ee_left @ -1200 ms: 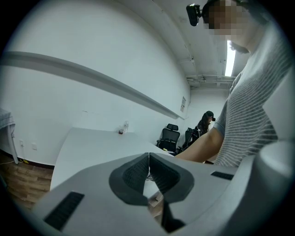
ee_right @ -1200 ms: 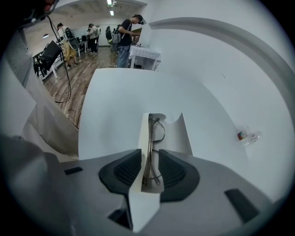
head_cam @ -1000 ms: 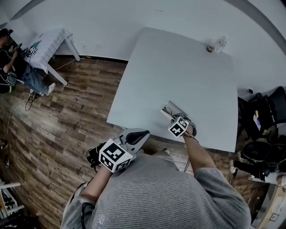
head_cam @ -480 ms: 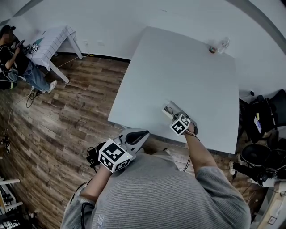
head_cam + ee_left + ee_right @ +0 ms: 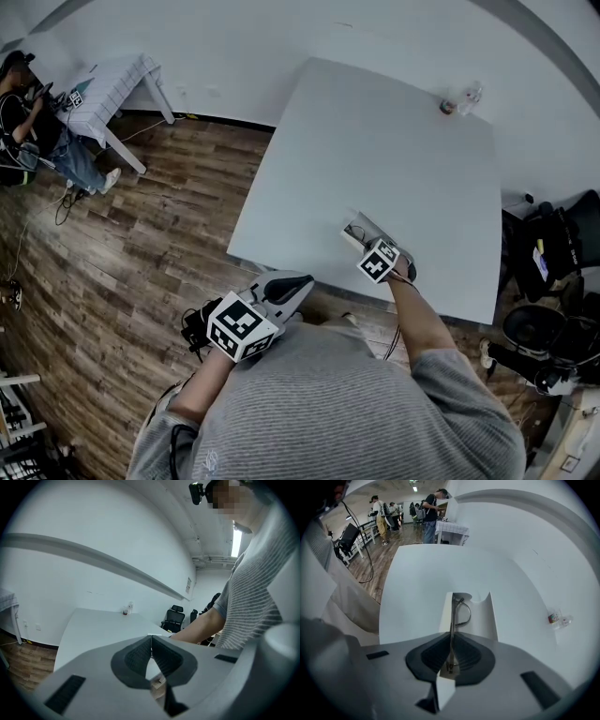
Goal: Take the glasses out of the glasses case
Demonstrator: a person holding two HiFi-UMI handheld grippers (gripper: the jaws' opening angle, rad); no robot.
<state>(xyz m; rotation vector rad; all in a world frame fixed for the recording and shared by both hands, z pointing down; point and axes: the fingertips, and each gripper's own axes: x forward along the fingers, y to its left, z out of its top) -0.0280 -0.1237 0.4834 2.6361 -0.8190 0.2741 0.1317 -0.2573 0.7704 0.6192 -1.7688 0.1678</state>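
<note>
Glasses (image 5: pixel 461 611), thinly pinched by the just-closed right tongs (image 5: pixel 451 641), could slip or drag the case (image 5: pixel 485 618); left tongs (image 5: pixel 151 644) shut, empty.

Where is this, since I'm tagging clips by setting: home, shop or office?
Probably an office or lab-style workroom: a plain white table, a black office chair nearby, and other people standing by a second table across the wood-look floor.
</note>
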